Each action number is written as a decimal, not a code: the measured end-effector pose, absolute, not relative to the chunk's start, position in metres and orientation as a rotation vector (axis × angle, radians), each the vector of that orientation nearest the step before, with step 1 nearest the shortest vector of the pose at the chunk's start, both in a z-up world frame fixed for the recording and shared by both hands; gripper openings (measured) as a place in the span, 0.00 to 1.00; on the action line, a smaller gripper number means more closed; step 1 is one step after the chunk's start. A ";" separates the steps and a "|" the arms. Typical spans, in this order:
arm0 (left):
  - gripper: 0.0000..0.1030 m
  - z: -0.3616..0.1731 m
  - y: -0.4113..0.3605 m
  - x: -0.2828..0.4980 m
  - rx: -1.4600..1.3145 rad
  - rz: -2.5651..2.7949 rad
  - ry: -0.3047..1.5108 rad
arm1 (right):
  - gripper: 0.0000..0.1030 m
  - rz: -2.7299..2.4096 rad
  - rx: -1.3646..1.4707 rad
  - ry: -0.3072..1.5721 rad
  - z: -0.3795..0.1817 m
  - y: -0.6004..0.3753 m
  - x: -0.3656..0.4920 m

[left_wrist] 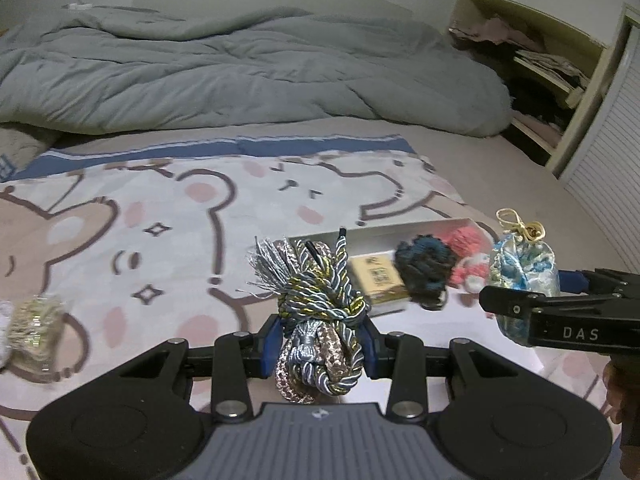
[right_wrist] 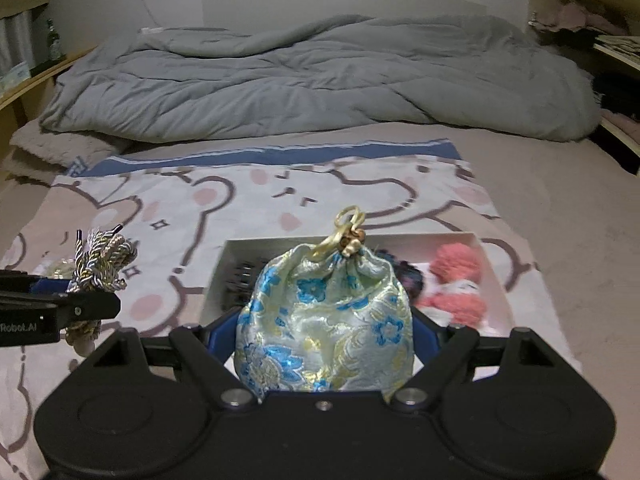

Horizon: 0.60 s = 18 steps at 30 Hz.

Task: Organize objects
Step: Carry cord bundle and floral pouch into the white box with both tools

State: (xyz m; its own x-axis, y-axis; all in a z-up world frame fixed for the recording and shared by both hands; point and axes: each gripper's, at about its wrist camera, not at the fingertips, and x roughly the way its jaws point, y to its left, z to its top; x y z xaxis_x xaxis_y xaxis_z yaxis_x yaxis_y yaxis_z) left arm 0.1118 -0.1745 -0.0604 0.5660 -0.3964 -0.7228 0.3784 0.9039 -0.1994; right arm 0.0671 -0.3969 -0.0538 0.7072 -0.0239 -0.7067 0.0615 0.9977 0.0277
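My left gripper (left_wrist: 320,340) is shut on a bundle of twisted cords (left_wrist: 320,300) in grey, gold and brown, held above the bear-print blanket (left_wrist: 160,216). My right gripper (right_wrist: 324,332) is shut on a silky drawstring pouch (right_wrist: 324,320) with blue flowers, just in front of a shallow white box (right_wrist: 480,240). In the box lie a pink fluffy toy (right_wrist: 456,280), a dark blue-black yarn piece (left_wrist: 424,268) and a small beige card box (left_wrist: 378,276). The left view shows the pouch (left_wrist: 520,272) and right gripper (left_wrist: 520,308) at the right edge.
A crumpled grey duvet (left_wrist: 240,68) fills the far half of the bed. A glittery beige bundle (left_wrist: 34,320) lies on the blanket at the left. An open wardrobe shelf (left_wrist: 552,64) with clothes stands at the right, and a wooden ledge (right_wrist: 24,76) at the left.
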 end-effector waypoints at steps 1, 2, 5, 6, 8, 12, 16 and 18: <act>0.40 -0.062 -0.179 0.112 -0.025 -0.462 0.858 | 0.83 -0.053 0.051 0.784 -0.055 -0.402 0.065; 0.40 -0.063 -0.184 0.112 -0.028 -0.470 0.861 | 0.83 -0.060 0.053 0.784 -0.056 -0.407 0.064; 0.40 -0.067 -0.199 0.111 -0.034 -0.491 0.870 | 0.83 -0.073 0.058 0.788 -0.060 -0.421 0.060; 0.40 -0.068 -0.204 0.111 -0.037 -0.498 0.873 | 0.83 -0.078 0.058 0.790 -0.061 -0.426 0.059; 0.40 -0.071 -0.214 0.109 -0.046 -0.511 0.882 | 0.83 -0.090 0.054 0.796 -0.065 -0.434 0.058; 0.40 -0.081 -0.233 0.108 -0.074 -0.532 0.910 | 0.83 -0.113 0.043 0.821 -0.076 -0.449 0.055; 0.40 -0.092 -0.252 0.108 -0.101 -0.551 0.942 | 0.83 -0.119 0.033 0.855 -0.089 -0.461 0.053; 0.40 -0.098 -0.260 0.109 -0.124 -0.560 0.957 | 0.83 -0.114 0.025 0.874 -0.097 -0.466 0.053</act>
